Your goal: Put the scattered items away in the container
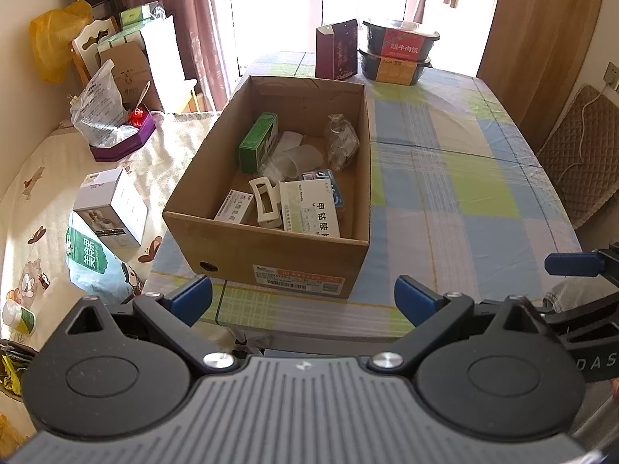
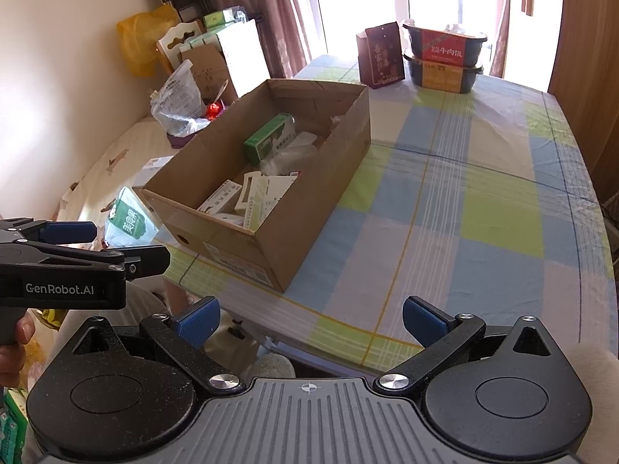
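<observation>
Blue pads sit on the tips of the left hand-held gripper (image 1: 303,297), and its two fingers are spread wide apart with nothing between them. It hangs just off the near edge of the bench (image 1: 456,178), which has a checked cloth in blue, green and cream. The right hand-held gripper (image 2: 311,319) is spread wide too and holds nothing, and it hangs over the near edge of the bench. A hand (image 2: 13,342) shows at the left edge of the right view, holding the handle of the left one. Right in front of the left hand-held gripper stands the cardboard box (image 1: 271,255), open at the top, on the left part of the bench. Inside it lie the small things: a green box (image 1: 257,141) leaning by the left wall, a clear plastic cup (image 1: 298,160) on its side, a crinkly clear bag (image 1: 340,143) by the right wall, a white hair clip (image 1: 265,201), and some flat white medicine boxes (image 1: 309,208) near the front wall. The cloth around the cardboard box is bare. At the far end of the bench stand a dark red carton (image 1: 336,51) and two black food tubs (image 1: 398,52), one on top of the other. Left of the bench is a bed (image 1: 35,193) with a white box (image 1: 112,208) and a green and white bag (image 1: 91,259) on it.
</observation>
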`<act>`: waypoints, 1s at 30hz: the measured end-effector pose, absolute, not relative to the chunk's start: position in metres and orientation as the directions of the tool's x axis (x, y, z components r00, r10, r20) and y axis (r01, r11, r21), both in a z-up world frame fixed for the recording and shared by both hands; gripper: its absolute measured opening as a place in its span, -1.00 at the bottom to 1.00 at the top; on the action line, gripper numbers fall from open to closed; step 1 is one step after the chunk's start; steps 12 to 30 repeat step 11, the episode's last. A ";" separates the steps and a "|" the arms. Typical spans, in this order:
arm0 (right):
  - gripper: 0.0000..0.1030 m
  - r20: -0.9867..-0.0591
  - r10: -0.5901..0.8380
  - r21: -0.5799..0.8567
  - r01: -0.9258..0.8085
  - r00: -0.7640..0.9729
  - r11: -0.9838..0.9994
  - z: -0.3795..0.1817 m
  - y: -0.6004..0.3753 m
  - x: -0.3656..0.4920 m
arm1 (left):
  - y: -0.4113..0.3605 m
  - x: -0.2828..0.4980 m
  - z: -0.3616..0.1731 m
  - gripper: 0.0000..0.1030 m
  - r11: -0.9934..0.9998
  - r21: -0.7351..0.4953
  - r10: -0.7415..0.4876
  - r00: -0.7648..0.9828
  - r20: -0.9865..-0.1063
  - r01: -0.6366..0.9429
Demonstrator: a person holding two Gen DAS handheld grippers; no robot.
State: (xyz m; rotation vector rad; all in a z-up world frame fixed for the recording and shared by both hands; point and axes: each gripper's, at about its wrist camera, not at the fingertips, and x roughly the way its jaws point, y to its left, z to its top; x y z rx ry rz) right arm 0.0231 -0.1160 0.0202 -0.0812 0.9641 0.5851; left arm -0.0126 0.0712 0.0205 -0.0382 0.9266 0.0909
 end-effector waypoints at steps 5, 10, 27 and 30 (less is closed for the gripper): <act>1.00 -0.797 0.430 0.187 -0.503 0.425 0.844 0.017 -0.115 0.024 | 0.075 -0.012 0.018 0.93 0.995 -0.010 0.052 0.596 -0.801 -0.101; 1.00 -0.799 0.429 0.187 -0.504 0.421 0.843 0.015 -0.114 0.024 | 0.079 -0.012 0.020 0.93 0.993 -0.020 0.055 0.602 -0.797 -0.117; 1.00 -0.800 0.428 0.187 -0.504 0.421 0.843 0.015 -0.114 0.024 | 0.080 -0.012 0.020 0.93 0.992 -0.018 0.060 0.600 -0.798 -0.123; 1.00 -0.800 0.428 0.187 -0.504 0.421 0.843 0.015 -0.114 0.024 | 0.080 -0.012 0.020 0.93 0.992 -0.018 0.060 0.600 -0.798 -0.123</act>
